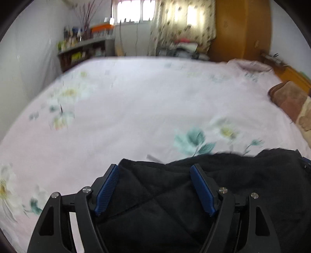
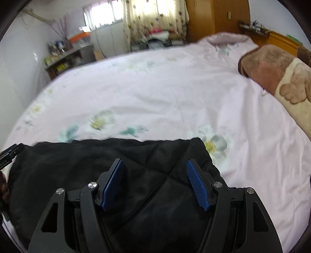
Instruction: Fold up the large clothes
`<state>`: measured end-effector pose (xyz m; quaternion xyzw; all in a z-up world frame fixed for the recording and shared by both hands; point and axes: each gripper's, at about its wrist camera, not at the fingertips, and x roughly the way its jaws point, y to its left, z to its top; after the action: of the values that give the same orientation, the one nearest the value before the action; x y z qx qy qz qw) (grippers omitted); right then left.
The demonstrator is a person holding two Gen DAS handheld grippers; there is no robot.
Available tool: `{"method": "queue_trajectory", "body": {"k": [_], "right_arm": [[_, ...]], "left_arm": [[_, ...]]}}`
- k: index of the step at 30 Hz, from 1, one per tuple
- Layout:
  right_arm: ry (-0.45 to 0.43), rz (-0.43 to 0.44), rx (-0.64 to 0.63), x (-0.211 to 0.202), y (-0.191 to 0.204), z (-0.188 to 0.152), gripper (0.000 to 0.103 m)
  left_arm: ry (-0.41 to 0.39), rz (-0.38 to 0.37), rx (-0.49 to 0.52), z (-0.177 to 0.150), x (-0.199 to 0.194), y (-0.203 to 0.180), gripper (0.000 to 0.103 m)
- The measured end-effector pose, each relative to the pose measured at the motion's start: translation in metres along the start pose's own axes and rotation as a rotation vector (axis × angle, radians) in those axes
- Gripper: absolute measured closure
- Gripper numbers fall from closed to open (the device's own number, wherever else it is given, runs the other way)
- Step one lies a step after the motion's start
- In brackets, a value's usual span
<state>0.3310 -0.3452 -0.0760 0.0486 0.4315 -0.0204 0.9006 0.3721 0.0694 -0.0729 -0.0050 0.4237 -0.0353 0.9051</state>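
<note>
A black quilted garment (image 1: 213,190) lies folded on the pink flowered bedsheet (image 1: 145,101) at the near edge of the bed. My left gripper (image 1: 154,171) is open above its left part, blue pads apart, holding nothing. In the right wrist view the same garment (image 2: 136,175) fills the lower middle, with a straight far edge. My right gripper (image 2: 154,165) is open over its right part and empty. The left gripper's tip (image 2: 9,153) shows at the far left edge of that view.
A brown and cream blanket (image 2: 278,77) lies at the bed's right side. A wooden wardrobe (image 2: 215,17) and headboard stand at the back right. A shelf with bottles (image 1: 83,48) stands along the left wall under the window. The bedsheet (image 2: 155,87) stretches beyond the garment.
</note>
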Motion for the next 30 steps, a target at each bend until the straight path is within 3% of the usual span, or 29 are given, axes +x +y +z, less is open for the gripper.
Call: {"method": "queue_trajectory", "body": {"k": [1,3,8,21,27,30], "right_arm": [[0.041,-0.027,-0.008,0.017,-0.002,-0.003,0.036],[0.051,-0.01,0.023,0.034,-0.008,-0.008,0.036],[0.02,-0.067,0.01,0.05,-0.003,-0.017,0.036],[-0.01,-0.064,0.026,0.055,-0.008,-0.026,0.036],[0.052,-0.055,0.025,0.045,-0.01,-0.015,0.036],[0.062,-0.077,0.031,0.021,-0.012,-0.005,0.036]], "left_arm": [[0.038,-0.021,-0.038,-0.006,0.015,0.006,0.024],[0.037,-0.039,-0.095,-0.013,0.026,0.012,0.024],[0.02,-0.013,-0.081,-0.019,0.038,0.003,0.024],[0.012,-0.005,-0.083,-0.019,0.043,0.004,0.024],[0.069,0.008,-0.069,-0.003,0.026,0.004,0.024],[0.024,-0.002,-0.081,0.006,-0.007,0.008,0.025]]}}
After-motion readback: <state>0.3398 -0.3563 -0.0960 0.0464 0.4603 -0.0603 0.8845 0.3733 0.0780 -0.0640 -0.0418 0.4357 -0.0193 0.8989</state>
